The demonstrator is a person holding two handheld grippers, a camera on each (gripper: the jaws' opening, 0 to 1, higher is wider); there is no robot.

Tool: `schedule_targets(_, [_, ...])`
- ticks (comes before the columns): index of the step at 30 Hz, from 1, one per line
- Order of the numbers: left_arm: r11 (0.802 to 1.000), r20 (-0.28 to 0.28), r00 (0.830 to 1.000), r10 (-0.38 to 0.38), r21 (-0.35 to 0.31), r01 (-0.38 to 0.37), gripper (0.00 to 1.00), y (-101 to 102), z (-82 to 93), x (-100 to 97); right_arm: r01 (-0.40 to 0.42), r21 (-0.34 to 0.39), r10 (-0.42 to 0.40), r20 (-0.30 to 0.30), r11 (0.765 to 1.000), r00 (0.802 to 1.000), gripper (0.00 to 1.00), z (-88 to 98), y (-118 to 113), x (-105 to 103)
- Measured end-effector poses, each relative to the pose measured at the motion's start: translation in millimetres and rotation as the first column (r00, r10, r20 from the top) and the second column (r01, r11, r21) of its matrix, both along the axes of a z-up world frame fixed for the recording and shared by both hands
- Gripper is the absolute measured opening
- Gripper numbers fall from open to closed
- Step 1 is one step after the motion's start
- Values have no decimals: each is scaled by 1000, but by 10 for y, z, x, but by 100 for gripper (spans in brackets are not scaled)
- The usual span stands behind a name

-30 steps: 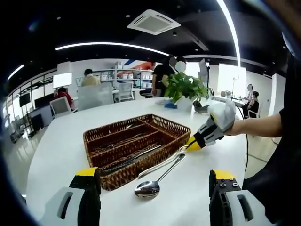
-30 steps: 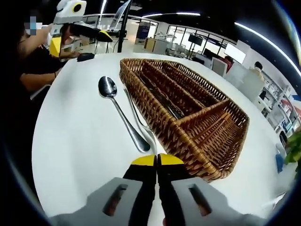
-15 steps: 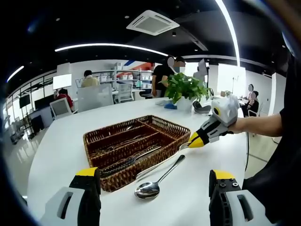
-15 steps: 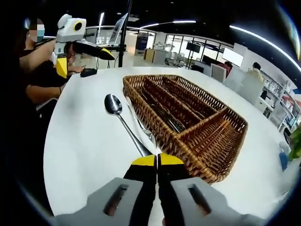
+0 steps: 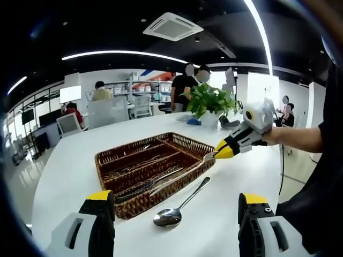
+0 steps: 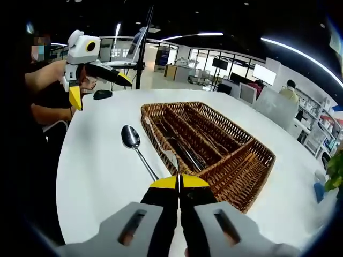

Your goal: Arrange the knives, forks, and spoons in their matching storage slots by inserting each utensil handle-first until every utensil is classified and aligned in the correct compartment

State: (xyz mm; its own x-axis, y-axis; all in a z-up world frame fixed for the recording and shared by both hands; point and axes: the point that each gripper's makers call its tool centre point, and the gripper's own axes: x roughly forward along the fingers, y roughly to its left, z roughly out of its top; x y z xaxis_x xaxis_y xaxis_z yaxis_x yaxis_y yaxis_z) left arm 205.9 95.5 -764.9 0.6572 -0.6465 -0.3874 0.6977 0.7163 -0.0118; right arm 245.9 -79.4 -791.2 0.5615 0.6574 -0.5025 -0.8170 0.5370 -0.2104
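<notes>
- The white table [image 5: 64,166] spreads out ahead of both your tongs and carries everything.
- The wicker tray [image 6: 236,160] sits just beyond your right gripper [image 6: 179,182], slightly to its right; in the left gripper view it lies ahead between your spread jaws, several utensils lying in its compartments.
- Your right gripper is pinched shut on a utensil [image 5: 177,176], held above the table, its far end slanting over the tray's near rim. Which kind it is, you cannot tell.
- Your left gripper [image 5: 174,211] hangs with its jaws wide apart, holding nothing.
- The spoon [image 5: 179,206] lies flat on the table between your left jaws, just beside the tray, bowl nearest you.
</notes>
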Motion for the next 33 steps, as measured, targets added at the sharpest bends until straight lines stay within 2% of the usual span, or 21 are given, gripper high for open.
schedule_targets(13, [1000, 8, 1000, 11, 4, -11, 100, -10, 79, -57, -16, 33, 15, 28, 999, 999, 0, 214, 47, 101])
schedule_targets(26, [1000, 17, 999, 28, 6, -28, 100, 50, 154, -108, -24, 37, 22, 61, 999, 998, 0, 416, 125, 460])
schedule_targets(33, [1000, 15, 1000, 22, 7, -23, 100, 57, 160, -105, -28, 39, 25, 58, 999, 998, 0, 451, 172, 644])
